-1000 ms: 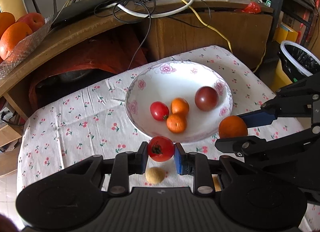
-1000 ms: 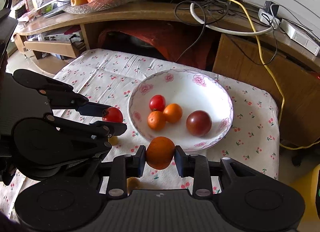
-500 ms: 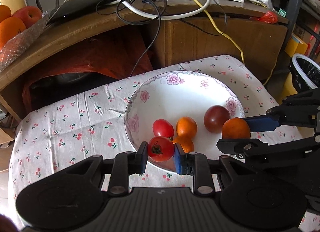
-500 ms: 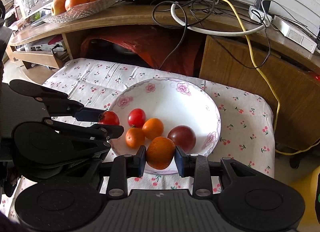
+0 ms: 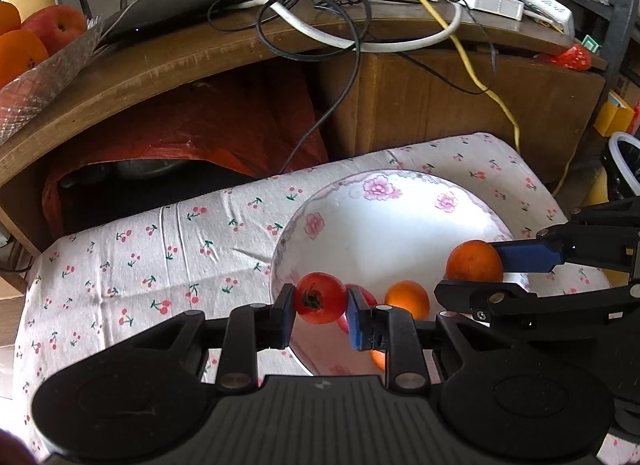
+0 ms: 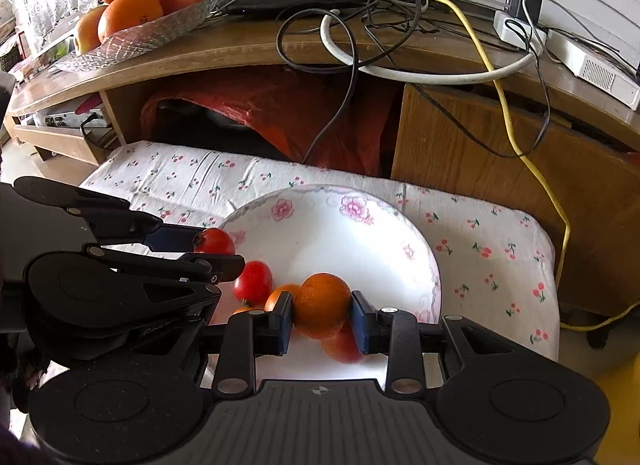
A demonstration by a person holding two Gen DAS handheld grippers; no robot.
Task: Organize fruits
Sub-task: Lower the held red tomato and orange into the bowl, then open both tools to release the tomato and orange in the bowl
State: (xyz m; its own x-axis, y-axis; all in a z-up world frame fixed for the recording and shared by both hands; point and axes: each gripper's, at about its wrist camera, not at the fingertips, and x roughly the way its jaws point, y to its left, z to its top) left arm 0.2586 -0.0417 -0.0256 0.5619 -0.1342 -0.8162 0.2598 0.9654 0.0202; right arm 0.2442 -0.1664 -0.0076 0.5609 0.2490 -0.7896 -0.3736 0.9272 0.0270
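My left gripper (image 5: 321, 312) is shut on a red tomato (image 5: 320, 303), held above the near left rim of a white flowered bowl (image 5: 384, 193). My right gripper (image 6: 322, 319) is shut on an orange (image 6: 322, 305) over the bowl's (image 6: 320, 205) near side. In the left wrist view that orange (image 5: 474, 261) hangs at the right between blue pads. Inside the bowl lie another tomato (image 6: 253, 281), a small orange (image 5: 407, 299) and a dark fruit half hidden under the held orange.
The bowl sits on a low table with a cherry-print cloth (image 5: 160, 249). Behind stands a wooden desk (image 6: 280, 49) with tangled cables and a glass fruit dish (image 6: 132, 37). A black-lined bin (image 5: 626, 161) is at the right.
Both grippers have moved forward with their fruit, from in front of the bowl to over its near part. The small yellow fruit on the cloth has dropped out of view.
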